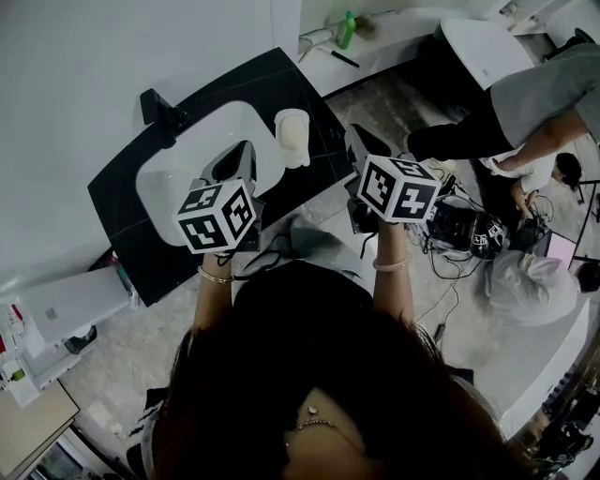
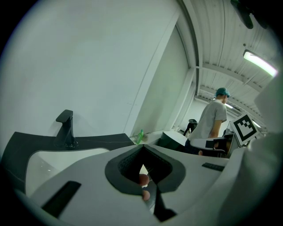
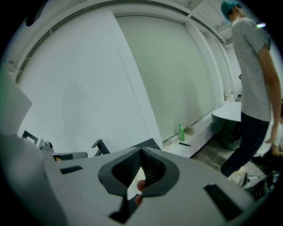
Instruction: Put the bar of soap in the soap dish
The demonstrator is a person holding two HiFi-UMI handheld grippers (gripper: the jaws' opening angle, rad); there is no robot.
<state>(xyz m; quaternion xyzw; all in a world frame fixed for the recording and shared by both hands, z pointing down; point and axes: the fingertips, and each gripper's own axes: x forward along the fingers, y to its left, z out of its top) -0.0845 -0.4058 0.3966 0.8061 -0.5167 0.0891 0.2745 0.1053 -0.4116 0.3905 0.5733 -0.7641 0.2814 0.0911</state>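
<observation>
A small white holder (image 1: 292, 137) with a pale cream piece on top stands on the black counter (image 1: 122, 202), just right of the white sink (image 1: 178, 173). I cannot tell soap from dish there. My left gripper (image 1: 236, 161) hovers over the sink's right part, just left of the holder. Its jaws meet at the tips (image 2: 142, 147) with nothing between them. My right gripper (image 1: 361, 150) is off the counter's right edge, to the right of the holder. It is shut too (image 3: 141, 150), holding nothing.
A black faucet (image 1: 161, 114) stands at the sink's far left. A green bottle (image 1: 346, 28) sits on a white ledge beyond the counter. A person (image 1: 525, 103) bends over at the right, with cables and gear (image 1: 459, 225) on the floor.
</observation>
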